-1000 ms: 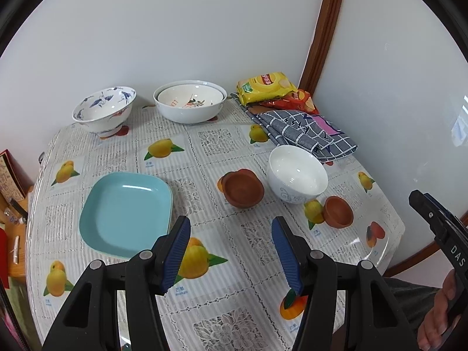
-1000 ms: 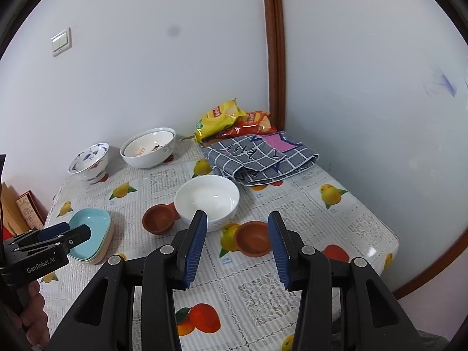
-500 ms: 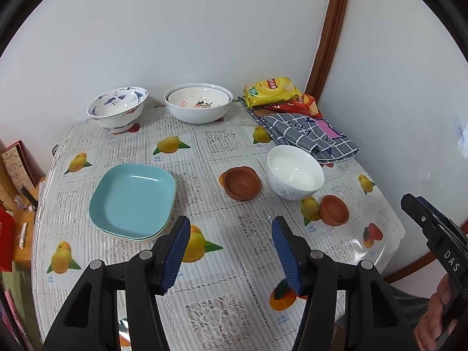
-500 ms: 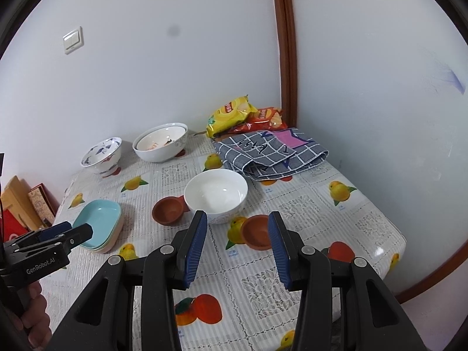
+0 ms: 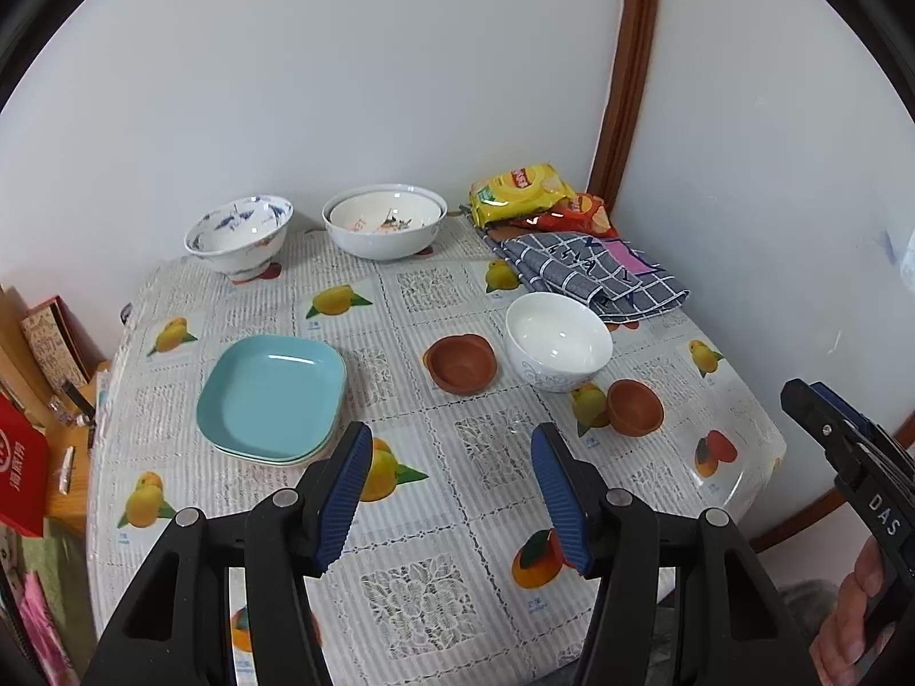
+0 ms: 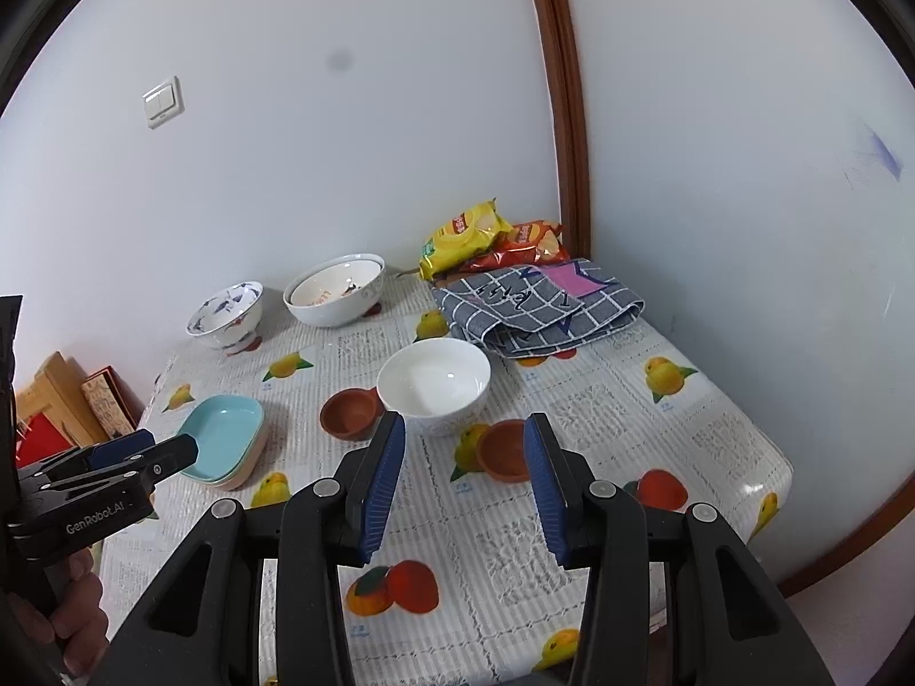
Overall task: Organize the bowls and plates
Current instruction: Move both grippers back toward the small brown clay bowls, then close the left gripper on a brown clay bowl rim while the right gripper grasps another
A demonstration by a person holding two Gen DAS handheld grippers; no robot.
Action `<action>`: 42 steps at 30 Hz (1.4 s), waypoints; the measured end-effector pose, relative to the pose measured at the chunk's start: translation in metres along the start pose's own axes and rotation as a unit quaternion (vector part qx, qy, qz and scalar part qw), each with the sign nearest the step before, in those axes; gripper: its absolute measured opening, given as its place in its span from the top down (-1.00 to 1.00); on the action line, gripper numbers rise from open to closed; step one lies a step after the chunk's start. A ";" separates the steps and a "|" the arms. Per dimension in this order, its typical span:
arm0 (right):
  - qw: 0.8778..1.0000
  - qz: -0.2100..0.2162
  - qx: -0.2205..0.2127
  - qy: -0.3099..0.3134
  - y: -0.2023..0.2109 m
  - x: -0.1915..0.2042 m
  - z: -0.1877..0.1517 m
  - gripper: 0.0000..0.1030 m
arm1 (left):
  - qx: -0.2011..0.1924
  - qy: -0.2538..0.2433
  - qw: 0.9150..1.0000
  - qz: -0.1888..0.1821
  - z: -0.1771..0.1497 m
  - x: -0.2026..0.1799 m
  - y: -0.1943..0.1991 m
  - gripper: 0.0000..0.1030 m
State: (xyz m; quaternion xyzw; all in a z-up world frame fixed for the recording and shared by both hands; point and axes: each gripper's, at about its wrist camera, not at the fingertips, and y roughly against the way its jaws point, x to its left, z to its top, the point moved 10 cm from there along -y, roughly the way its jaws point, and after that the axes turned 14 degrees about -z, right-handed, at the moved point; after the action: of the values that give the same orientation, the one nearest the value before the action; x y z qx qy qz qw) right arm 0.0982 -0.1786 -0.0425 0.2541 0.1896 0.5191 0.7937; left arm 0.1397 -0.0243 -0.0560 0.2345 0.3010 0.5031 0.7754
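Over on the left of the bench (image 5: pixel 400 520), the stacked teal plates (image 5: pixel 271 394) sit flat, with the left hand-held gripper (image 5: pixel 449 494) poised above the cloth, jaws apart and grasping nothing. Centre: a brown dish (image 5: pixel 462 363) just beside the white bowl (image 5: pixel 557 340), a second brown dish (image 5: pixel 635 406) nearer the edge. The right hand-held gripper (image 6: pixel 464 480) hangs released too, empty. At the back, two patterned bowls (image 5: pixel 383 220).
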 end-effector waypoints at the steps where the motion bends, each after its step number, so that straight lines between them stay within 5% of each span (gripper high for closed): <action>1: 1.000 -0.002 0.000 -0.001 0.001 -0.001 -0.002 0.16 | 0.000 -0.001 1.000 0.001 -0.001 0.001 0.003 -0.08; 14: 1.000 -0.007 0.017 -0.020 -0.005 -0.009 -0.007 0.16 | -0.013 -0.003 1.000 -0.002 0.008 0.014 0.017 -0.08; 24: 0.998 -0.010 0.051 -0.021 -0.072 -0.010 0.008 0.16 | 0.038 0.008 0.999 -0.006 0.016 0.020 -0.058 -0.08; 42: 0.986 -0.037 0.152 -0.050 -0.194 -0.035 -0.043 0.17 | 0.114 0.051 0.992 0.001 0.013 0.041 -0.181 -0.08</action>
State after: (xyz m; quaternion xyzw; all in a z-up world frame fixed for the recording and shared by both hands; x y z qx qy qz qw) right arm 0.2012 -0.2658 -0.1922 0.3900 0.2354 0.4412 0.7732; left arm 0.2770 -0.0570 -0.1769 0.2954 0.3952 0.4780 0.7267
